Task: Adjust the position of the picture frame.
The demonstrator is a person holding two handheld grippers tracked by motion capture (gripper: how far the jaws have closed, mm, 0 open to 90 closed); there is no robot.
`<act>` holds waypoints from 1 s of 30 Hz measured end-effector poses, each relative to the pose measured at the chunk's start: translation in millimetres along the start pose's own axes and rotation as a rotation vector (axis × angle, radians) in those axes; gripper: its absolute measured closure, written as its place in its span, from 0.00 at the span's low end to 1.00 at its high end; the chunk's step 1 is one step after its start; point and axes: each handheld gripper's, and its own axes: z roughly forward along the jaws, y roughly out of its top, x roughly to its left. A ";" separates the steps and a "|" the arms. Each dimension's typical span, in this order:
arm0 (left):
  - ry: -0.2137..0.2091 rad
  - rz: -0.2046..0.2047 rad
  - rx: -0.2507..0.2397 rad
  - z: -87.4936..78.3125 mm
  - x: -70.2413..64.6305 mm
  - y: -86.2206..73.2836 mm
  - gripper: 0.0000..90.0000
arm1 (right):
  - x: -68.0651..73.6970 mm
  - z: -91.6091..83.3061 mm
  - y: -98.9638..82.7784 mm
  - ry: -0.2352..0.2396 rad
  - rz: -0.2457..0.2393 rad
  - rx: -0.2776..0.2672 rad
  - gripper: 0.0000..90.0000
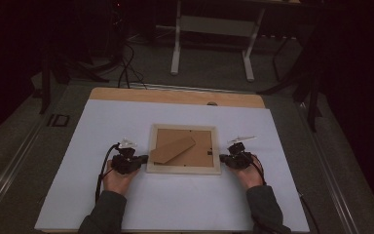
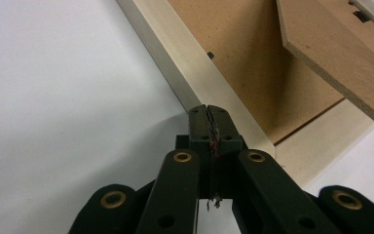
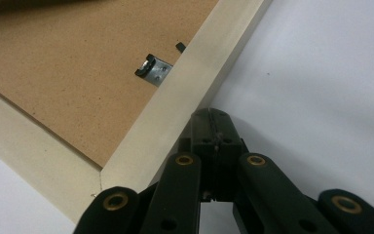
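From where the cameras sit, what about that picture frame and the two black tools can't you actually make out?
- Front of the picture frame: it lies face down on the table in the high view.
- Board under the stand flap: covered by the flap.
- Whether the shut left gripper and right gripper touch the frame: the jaws hide the contact.

Table [image 1: 175, 96]: wooden top, a bare strip showing along the far edge. I see a white sheet [image 1: 175, 204] covering nearly all of it. On the sheet, near the middle, a picture frame [image 1: 183, 169] lies face down (brown backing board up, its stand flap raised at an angle).
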 end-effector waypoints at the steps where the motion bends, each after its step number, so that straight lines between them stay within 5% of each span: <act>1: 0.005 -0.006 -0.003 0.0 0.1 -0.2 1.00 | -0.2 0.2 0.0 0.004 0.001 -0.001 1.00; 18: 0.034 -0.075 -0.054 6.6 3.1 1.9 1.00 | -0.2 2.4 0.0 0.013 0.057 -0.018 1.00; 30: 0.023 -0.123 -0.072 12.7 8.4 2.8 1.00 | 6.2 1.4 -1.7 -0.038 0.050 -0.023 1.00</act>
